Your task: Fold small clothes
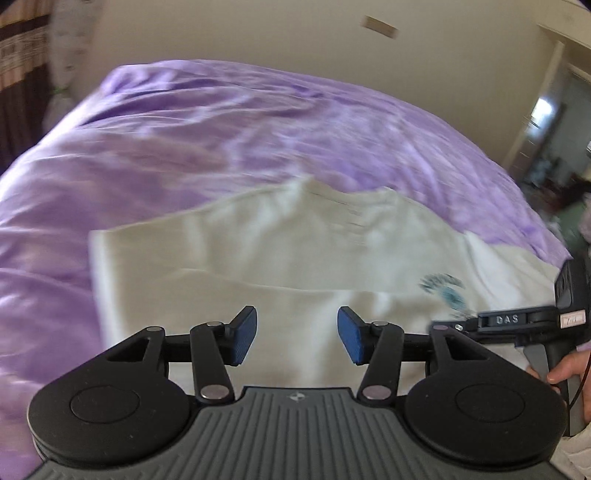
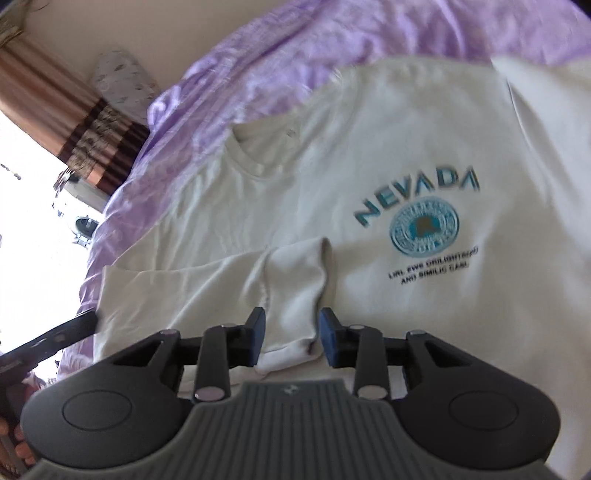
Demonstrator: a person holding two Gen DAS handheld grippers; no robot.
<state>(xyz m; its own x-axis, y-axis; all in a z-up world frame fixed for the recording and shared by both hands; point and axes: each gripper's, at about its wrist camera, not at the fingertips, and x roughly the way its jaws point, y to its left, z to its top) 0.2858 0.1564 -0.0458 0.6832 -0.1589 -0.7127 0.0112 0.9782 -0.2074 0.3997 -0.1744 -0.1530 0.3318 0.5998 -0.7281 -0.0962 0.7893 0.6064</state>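
Observation:
A white T-shirt (image 2: 369, 147) with a teal "NEVADA" print (image 2: 421, 195) lies front-up on the purple bed cover (image 2: 332, 33). One sleeve (image 2: 295, 280) is folded inward across the chest. Its cuff end lies between the blue pads of my right gripper (image 2: 292, 341), which stand slightly apart from the cloth. In the left wrist view, the shirt (image 1: 277, 251) shows a folded edge running across it. My left gripper (image 1: 297, 336) hovers open over that white cloth with nothing between its fingers. The view is blurred.
The purple bed cover (image 1: 184, 147) spreads wide beyond the shirt. A striped curtain (image 2: 74, 110) and a bright window are at the left. A doorway (image 1: 546, 122) opens at the far right. A person's hand (image 1: 565, 373) holds the right gripper's handle.

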